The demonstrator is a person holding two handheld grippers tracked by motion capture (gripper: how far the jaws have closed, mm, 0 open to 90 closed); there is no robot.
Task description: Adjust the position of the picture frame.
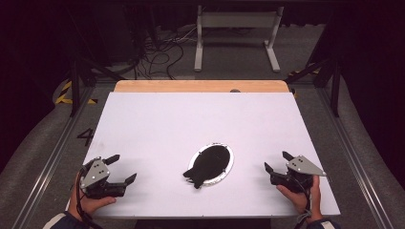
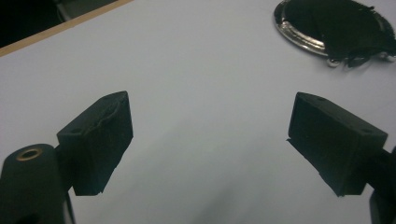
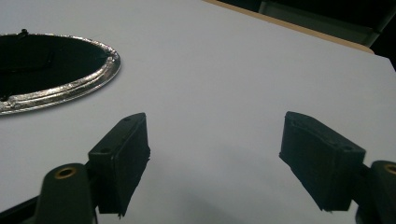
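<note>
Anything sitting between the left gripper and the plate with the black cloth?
Nothing. In the high view, only bare white table lies between the left gripper and the plate with the black cloth; the left gripper view shows the same.

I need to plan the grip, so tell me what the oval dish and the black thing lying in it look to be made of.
Oval dish: apparently thin metal, perhaps foil, judging by its shiny, crinkled silver rim. Black thing: probably soft cloth, matte, with a frayed, limp edge spilling over the rim. Neither material is certain.
</note>
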